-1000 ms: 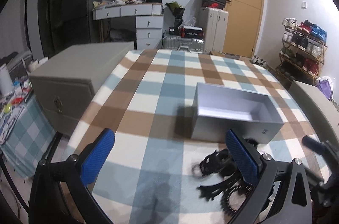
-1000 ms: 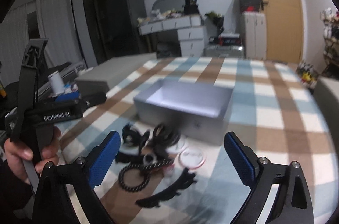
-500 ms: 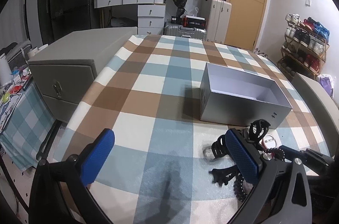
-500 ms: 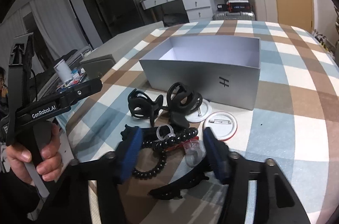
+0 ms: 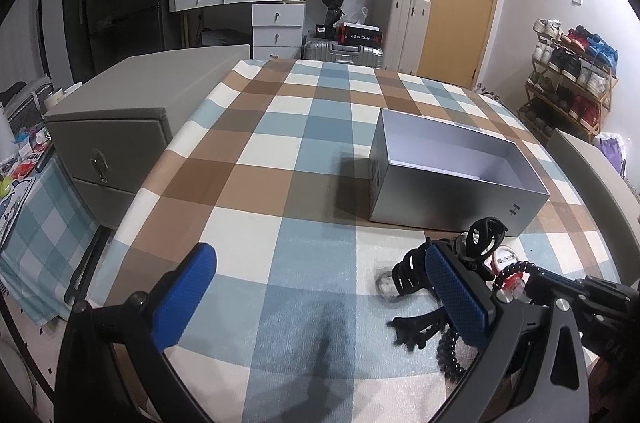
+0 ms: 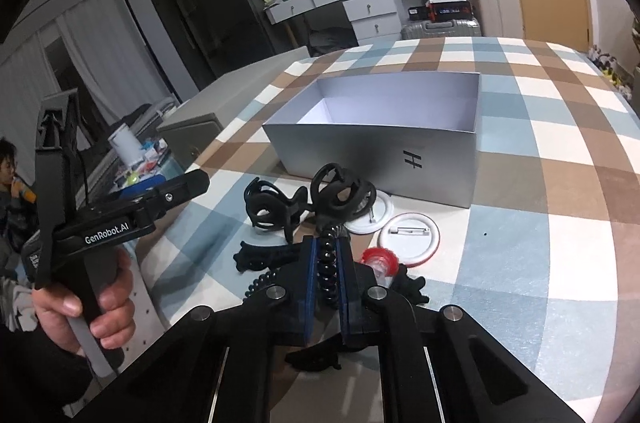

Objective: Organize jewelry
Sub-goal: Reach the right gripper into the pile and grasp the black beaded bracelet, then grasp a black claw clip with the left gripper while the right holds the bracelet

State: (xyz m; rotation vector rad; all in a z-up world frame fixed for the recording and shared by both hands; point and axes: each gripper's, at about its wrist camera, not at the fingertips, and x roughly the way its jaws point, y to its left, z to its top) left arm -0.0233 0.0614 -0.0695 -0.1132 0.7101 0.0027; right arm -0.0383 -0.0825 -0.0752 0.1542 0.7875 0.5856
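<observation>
An open grey box stands on the checked tablecloth; it also shows in the left wrist view. In front of it lies a pile of black hair claws, two white pin badges and a small red-rimmed piece. My right gripper is shut on a black bead bracelet in this pile. My left gripper is open and empty, held above the cloth left of the pile.
A grey drawer cabinet stands against the table's left side. A grey chair back is at the right edge. The room behind holds a desk, suitcases and a shoe rack.
My right gripper has dropped down onto the pile and shut its fingers on the bead bracelet. My left gripper has drawn back a little and stays open.
</observation>
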